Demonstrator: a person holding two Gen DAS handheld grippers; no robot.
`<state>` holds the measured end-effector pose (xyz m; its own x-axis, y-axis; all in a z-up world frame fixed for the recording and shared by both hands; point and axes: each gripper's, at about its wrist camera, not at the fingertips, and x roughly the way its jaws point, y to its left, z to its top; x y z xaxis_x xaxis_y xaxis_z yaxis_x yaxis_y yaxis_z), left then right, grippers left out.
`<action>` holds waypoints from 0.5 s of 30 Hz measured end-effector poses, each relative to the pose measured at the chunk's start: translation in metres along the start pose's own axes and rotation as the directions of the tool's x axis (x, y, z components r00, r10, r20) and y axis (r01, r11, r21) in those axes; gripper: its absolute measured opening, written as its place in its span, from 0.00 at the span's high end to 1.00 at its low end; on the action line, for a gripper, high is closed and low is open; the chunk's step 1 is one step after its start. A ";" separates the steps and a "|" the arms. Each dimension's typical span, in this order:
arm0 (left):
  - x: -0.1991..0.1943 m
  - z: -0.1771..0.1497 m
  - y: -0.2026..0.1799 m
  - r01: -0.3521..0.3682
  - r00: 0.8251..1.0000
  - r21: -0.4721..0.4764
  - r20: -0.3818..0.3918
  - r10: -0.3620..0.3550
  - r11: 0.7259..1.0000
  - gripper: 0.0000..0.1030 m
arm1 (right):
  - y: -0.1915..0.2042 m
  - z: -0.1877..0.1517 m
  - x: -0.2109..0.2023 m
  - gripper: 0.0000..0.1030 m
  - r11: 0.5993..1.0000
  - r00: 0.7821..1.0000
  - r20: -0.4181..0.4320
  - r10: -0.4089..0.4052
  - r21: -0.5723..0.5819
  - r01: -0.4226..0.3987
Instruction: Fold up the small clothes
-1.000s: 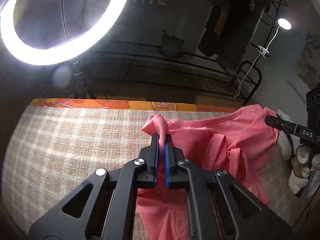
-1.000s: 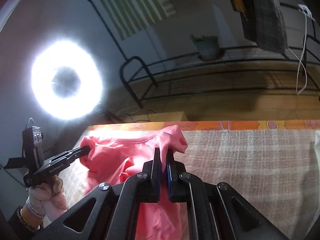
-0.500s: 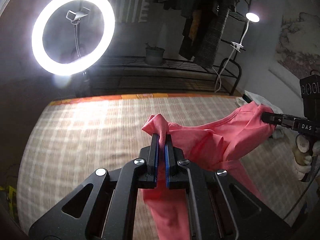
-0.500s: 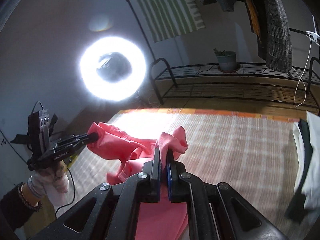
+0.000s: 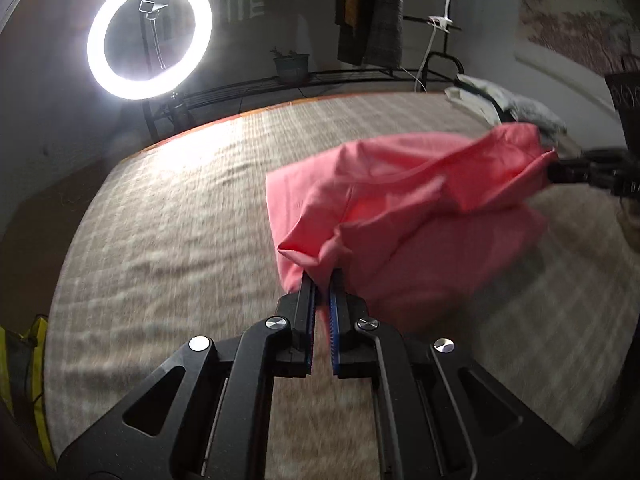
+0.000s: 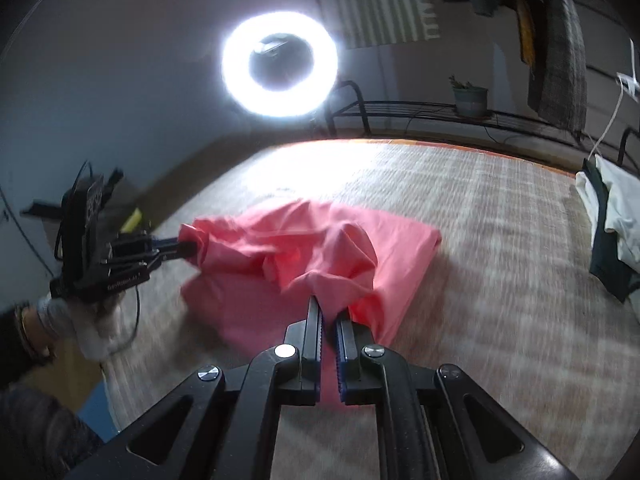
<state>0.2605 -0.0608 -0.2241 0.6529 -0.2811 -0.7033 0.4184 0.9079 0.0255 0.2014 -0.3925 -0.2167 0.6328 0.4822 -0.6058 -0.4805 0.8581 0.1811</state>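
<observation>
A pink garment (image 5: 400, 200) is stretched between both grippers over a plaid cloth surface (image 5: 180, 220), and its lower part lies on the cloth. My left gripper (image 5: 322, 276) is shut on one bunched corner. In the right wrist view it is the gripper (image 6: 184, 246) at the left, in a gloved hand (image 6: 92, 320). My right gripper (image 6: 327, 304) has the other corner of the garment (image 6: 312, 240) between its fingers. Its jaws are opening, with fabric still between them. The left wrist view shows it (image 5: 554, 168) at the far right.
A pile of white and dark clothes (image 6: 612, 216) lies at the right edge of the surface. A bright ring light (image 5: 150, 36) stands behind the far edge. A black metal rack with a plant pot (image 6: 470, 100) runs along the wall.
Both grippers have swung across the surface with the garment between them. The garment hung bunched before; now it is drawn out wide and its lower part rests on the cloth.
</observation>
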 end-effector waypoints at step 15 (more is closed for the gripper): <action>-0.027 0.008 0.055 0.167 0.986 -0.320 0.070 -0.153 0.933 0.61 | 0.028 -0.004 -0.007 0.62 0.998 0.999 -0.004 -0.041 -0.043 0.041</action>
<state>0.2713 -0.0057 -0.1984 0.6238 -0.4377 -0.6475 0.2976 0.8991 -0.3211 0.1808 -0.3728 -0.2101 0.6495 0.4462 -0.6157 -0.4803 0.8685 0.1227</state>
